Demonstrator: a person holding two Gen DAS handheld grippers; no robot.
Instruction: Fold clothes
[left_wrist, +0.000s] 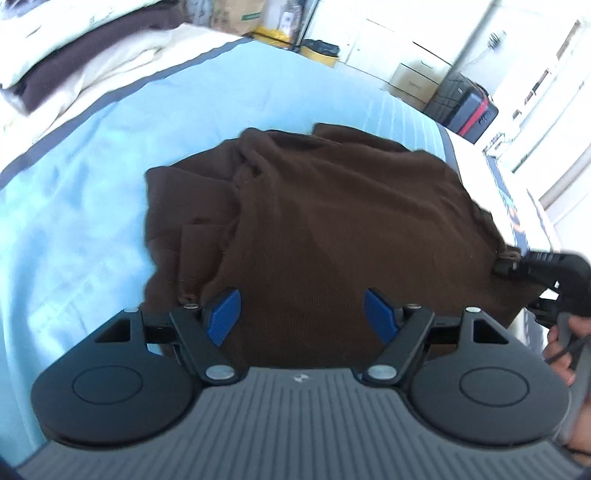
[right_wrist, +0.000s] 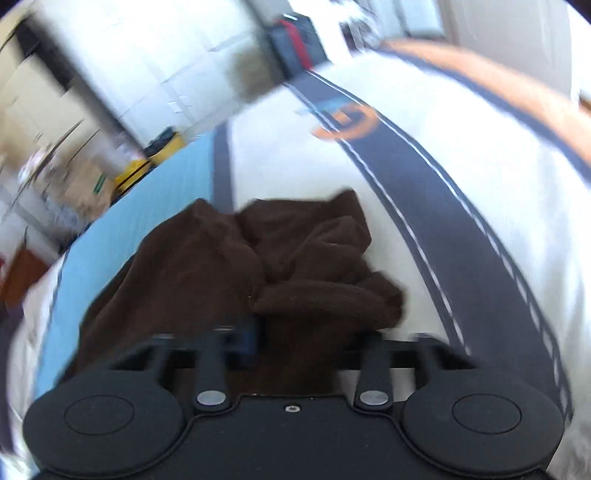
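Observation:
A dark brown knitted garment (left_wrist: 332, 221) lies crumpled on the light blue sheet (left_wrist: 81, 221) of a bed. My left gripper (left_wrist: 301, 314) hovers over the garment's near edge, open, with its blue pads (left_wrist: 223, 314) wide apart and nothing pinched. At the right of the left wrist view my right gripper (left_wrist: 508, 266) pinches a bunch of the garment's right edge; a hand (left_wrist: 561, 347) holds it. The right wrist view is blurred: brown cloth (right_wrist: 303, 258) is bunched between the fingers of my right gripper (right_wrist: 295, 339), and only one blue pad (right_wrist: 248, 336) shows.
A stack of folded cream and brown clothes (left_wrist: 74, 62) lies at the bed's far left. A white cover with a dark striped band (right_wrist: 443, 236) lies to the right of the garment. Beyond the bed stand cardboard boxes (left_wrist: 236, 18), a dark suitcase (left_wrist: 461, 107) and white drawers (left_wrist: 413, 77).

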